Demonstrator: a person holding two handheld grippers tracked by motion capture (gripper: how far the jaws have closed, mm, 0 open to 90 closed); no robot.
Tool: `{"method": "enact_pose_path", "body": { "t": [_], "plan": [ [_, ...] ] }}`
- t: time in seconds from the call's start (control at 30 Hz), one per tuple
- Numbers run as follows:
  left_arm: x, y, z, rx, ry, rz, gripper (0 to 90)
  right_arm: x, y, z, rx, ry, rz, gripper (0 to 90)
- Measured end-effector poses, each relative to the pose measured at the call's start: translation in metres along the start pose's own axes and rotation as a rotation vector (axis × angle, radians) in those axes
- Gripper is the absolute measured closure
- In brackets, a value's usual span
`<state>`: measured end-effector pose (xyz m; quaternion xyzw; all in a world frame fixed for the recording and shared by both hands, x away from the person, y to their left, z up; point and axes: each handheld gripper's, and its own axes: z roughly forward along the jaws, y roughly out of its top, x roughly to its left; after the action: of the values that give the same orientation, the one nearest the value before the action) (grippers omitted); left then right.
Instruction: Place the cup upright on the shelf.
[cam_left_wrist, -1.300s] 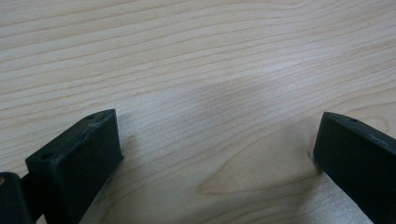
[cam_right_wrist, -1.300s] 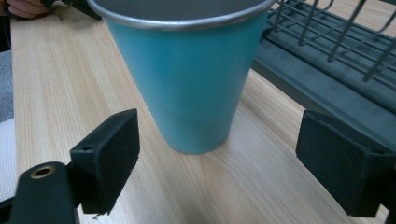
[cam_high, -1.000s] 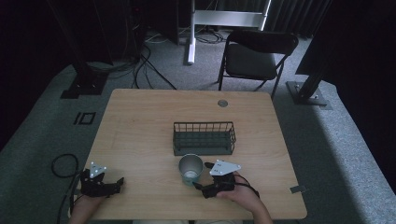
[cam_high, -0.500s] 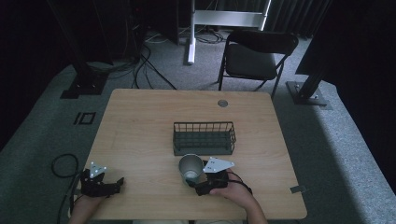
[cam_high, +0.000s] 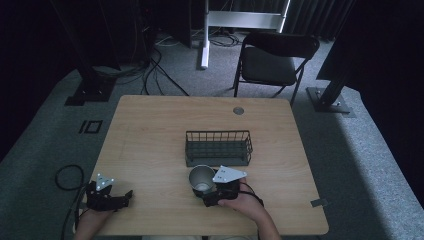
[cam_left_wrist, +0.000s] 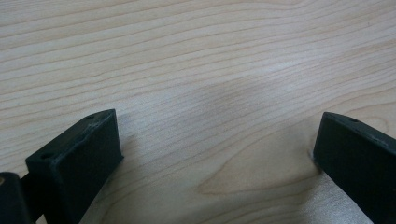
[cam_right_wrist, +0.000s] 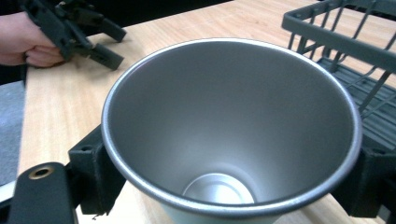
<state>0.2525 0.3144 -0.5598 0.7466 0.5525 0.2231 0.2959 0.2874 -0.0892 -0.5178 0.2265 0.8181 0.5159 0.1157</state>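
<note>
A plain metal cup (cam_high: 201, 179) sits just in front of the wire basket (cam_high: 218, 147), its mouth facing up and a little toward me. My right gripper (cam_high: 203, 192) is shut on the cup; in the right gripper view one black jaw presses each side of the cup (cam_right_wrist: 229, 121) just under its rim. My left gripper (cam_high: 126, 196) rests on the table (cam_high: 150, 125) near the front left corner. It stands open, with only bare wood between its jaws (cam_left_wrist: 215, 158).
The dark wire basket (cam_right_wrist: 345, 42) is at the table's middle, right behind the cup. A round cable grommet (cam_high: 238, 110) lies near the far edge. A folding chair (cam_high: 272, 62) stands beyond the table. Cables trail on the floor at the left.
My right gripper has shifted slightly to the left with the cup in it. The left gripper has not moved.
</note>
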Motion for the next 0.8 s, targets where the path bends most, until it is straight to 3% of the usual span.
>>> {"method": "enact_pose_path", "body": {
  "t": [0.07,0.13,0.3,0.8],
  "plan": [
    [0.000,0.000,0.000,0.000,0.000,0.000,1.5,0.001,0.001,0.001,-0.005,-0.008,0.005,13.1],
    [0.000,0.000,0.000,0.000,0.000,0.000,1.5,0.003,0.006,0.002,-0.021,0.021,0.021,13.2],
    [0.000,0.000,0.000,0.000,0.000,0.000,1.5,0.008,0.023,0.003,-0.051,0.038,0.025,13.2],
    [0.000,0.000,0.000,0.000,0.000,-0.001,1.5,0.003,0.083,-0.008,-0.174,-0.006,0.017,13.3]
  ]
}}
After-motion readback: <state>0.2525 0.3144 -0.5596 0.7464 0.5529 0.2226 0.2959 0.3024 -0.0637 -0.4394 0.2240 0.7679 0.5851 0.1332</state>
